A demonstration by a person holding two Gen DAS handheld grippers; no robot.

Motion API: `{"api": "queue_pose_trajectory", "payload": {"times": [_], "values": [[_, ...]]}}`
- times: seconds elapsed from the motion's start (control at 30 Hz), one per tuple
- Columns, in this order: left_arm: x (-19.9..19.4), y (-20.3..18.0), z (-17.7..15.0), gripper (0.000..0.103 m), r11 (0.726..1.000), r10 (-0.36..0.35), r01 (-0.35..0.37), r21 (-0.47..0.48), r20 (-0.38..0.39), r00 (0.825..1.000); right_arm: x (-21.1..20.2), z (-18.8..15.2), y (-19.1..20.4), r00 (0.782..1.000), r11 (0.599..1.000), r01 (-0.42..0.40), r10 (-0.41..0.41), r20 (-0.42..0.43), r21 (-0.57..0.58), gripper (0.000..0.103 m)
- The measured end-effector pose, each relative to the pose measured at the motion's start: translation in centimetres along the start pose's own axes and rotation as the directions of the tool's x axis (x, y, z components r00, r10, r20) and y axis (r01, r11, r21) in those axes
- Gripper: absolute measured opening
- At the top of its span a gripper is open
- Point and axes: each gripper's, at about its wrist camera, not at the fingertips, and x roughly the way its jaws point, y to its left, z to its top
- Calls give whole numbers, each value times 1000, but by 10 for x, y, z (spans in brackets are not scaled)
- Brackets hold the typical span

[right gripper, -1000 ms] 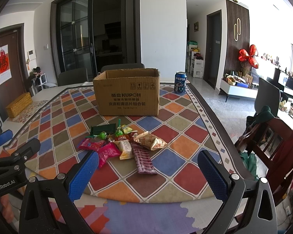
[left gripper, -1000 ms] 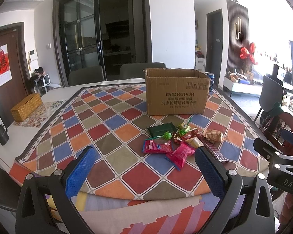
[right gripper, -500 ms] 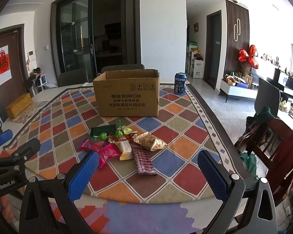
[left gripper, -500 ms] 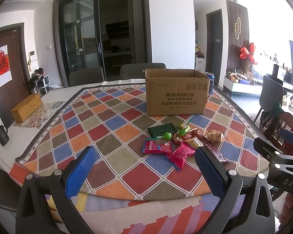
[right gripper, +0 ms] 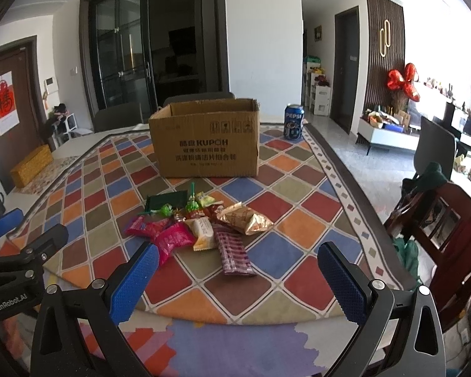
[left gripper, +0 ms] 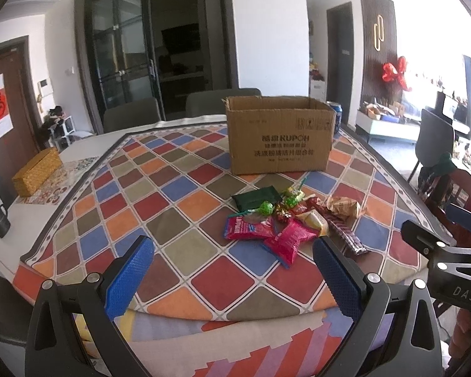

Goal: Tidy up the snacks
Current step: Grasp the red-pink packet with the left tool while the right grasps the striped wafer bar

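Nothing has moved since the earlier frames. The left claw [left gripper: 232, 278] and right claw [right gripper: 235, 279] both hang spread wide and empty above the near counter [right gripper: 298, 207] edge. The snacks [right gripper: 201, 226] lie heaped just beyond, near the open cardboard box [right gripper: 205, 144].

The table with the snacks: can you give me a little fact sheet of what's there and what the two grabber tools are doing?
surface: table with a colourful checked cloth
snacks: loose pile of wrapped snacks near the table's middle
container: open cardboard box, upright, behind the pile
drink: Pepsi can, standing to the right of the box
left gripper: open, holding nothing, short of the pile
right gripper: open, holding nothing, short of the pile
snacks in box: cannot tell
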Motion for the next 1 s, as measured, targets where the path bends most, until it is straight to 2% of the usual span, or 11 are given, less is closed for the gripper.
{"api": "queue_pose_trajectory", "payload": {"times": [0.23, 0.37, 0.53, 0.8, 1.0], "values": [[34, -8, 6, 93, 996, -62, 65, 60, -53, 997, 34, -1, -2, 994, 998, -68, 69, -91, 13, 102], [57, -16, 7, 86, 987, -107, 117, 110, -88, 990, 53, -1, -3, 985, 995, -96, 98, -139, 17, 94], [79, -26, 6, 84, 973, -139, 156, 172, -106, 985, 78, 2, -5, 978, 994, -105, 104, -180, 8, 87], [112, -41, 5, 78, 941, -215, 249, 229, -164, 963, 120, 0, -8, 950, 987, -148, 158, -271, 58, 76], [136, -50, 1, 70, 920, -248, 300, 251, -218, 944, 139, -5, -10, 934, 986, -152, 165, -318, 63, 71]]}}
